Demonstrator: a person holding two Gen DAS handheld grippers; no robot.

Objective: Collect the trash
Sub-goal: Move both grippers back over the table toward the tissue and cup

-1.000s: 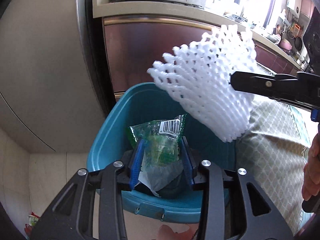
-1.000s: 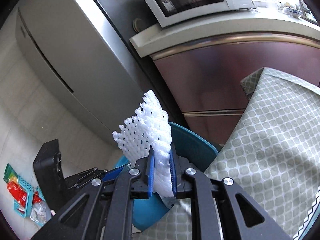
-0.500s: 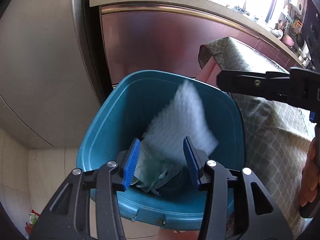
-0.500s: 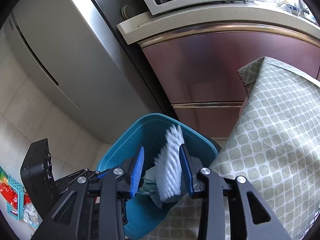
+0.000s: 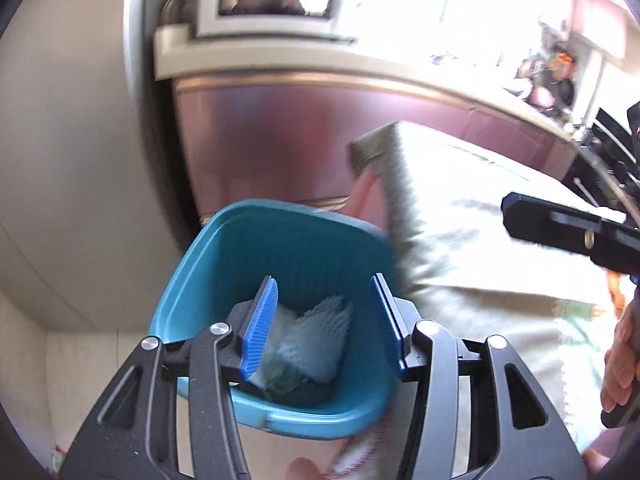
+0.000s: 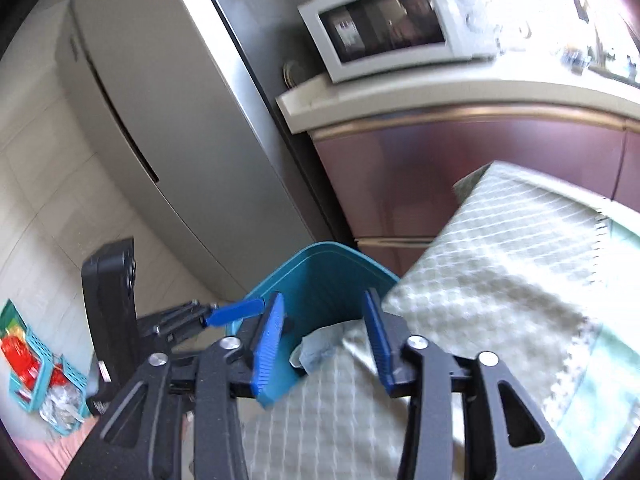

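Observation:
A teal trash bin (image 5: 224, 264) stands on the floor beside the table. Inside it lies the white foam net (image 5: 316, 340), on top of a green wrapper (image 5: 286, 380). My left gripper (image 5: 324, 320) hovers above the bin, its jaws opening, with nothing between the blue pads. In the right wrist view the bin (image 6: 320, 276) shows past the table edge, with a bit of the foam net (image 6: 320, 346) inside. My right gripper (image 6: 322, 334) is above the bin's near side, jaws opening and empty. The right gripper's black body (image 5: 568, 236) shows at the right of the left wrist view.
A table with a patterned green cloth (image 6: 500, 280) is right of the bin. A steel fridge (image 6: 168, 120) and maroon cabinets (image 6: 440, 168) stand behind, with a microwave (image 6: 384, 28) on the counter. A small teal basket of packets (image 6: 36, 376) sits on the floor at left.
The right gripper let go of the white foam net, which fell into the bin. The left gripper released the green wrapper. Both grippers widened and pulled back and up.

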